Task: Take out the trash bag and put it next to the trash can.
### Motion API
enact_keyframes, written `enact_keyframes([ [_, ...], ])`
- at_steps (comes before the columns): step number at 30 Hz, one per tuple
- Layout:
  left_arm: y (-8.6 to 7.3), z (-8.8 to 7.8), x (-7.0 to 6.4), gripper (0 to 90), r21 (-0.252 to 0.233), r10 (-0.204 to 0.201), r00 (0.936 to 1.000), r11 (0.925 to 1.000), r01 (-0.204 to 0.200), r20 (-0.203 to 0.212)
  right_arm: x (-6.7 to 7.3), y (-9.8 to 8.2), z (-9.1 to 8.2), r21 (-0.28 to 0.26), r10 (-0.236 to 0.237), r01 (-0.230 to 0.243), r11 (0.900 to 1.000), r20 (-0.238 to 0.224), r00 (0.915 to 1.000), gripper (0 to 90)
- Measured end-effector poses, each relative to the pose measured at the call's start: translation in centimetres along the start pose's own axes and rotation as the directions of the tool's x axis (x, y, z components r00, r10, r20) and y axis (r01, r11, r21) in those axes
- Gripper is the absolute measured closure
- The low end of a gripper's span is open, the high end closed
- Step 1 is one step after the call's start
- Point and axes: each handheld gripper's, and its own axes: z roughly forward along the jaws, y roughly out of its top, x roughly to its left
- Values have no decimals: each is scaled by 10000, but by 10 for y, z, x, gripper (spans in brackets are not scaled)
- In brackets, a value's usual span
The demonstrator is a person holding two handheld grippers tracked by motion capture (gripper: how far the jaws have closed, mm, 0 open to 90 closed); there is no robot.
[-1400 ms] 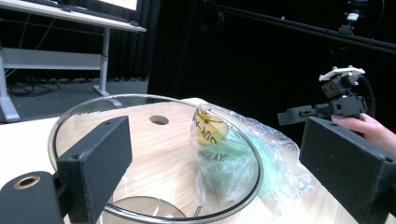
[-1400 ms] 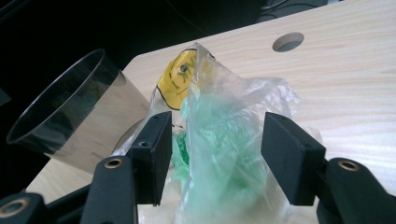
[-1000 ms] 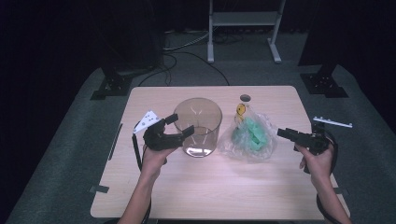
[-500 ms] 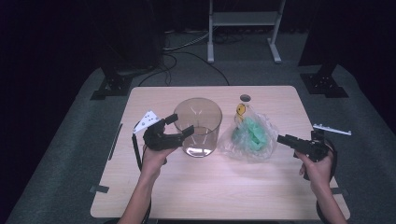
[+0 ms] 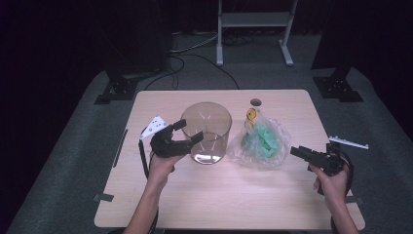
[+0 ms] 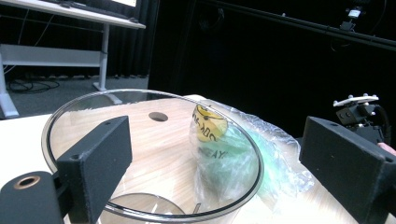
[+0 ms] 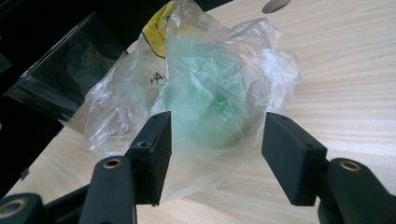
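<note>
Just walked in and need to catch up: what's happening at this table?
A person works at a wooden table with a hand-held gripper in each hand. The left hand-held gripper is at the rim of a clear round container, its jaws spread wide with the near wall between them, not pressing on it. The right hand-held gripper points, jaws open, at a crumpled clear plastic bag with something green inside, lying beside the container. The bag is not gripped yet.

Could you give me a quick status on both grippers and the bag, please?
Left hand-held gripper open at the clear container rim. Right hand-held gripper open, plastic bag between its jaws, not pinched. Nothing in the way.
</note>
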Motion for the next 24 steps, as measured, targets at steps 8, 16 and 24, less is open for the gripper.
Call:
enact_keyframes([
  [8, 0, -1, 0, 82, -16, -7, 10000, 10000, 7, -12, -1, -11, -4, -137, 145, -147, 9998, -118, 9998, 422],
  [16, 0, -1, 0, 81, -19, -22, 10000, 10000, 22, -10, 3, -18, -7, -284, 46, -51, 9996, -190, 9998, 419],
  [24, 1, -2, 0, 81, -70, 6, 10000, 10000, -6, 13, 6, -32, -11, -623, 25, -42, 9981, -277, 9996, 420],
])
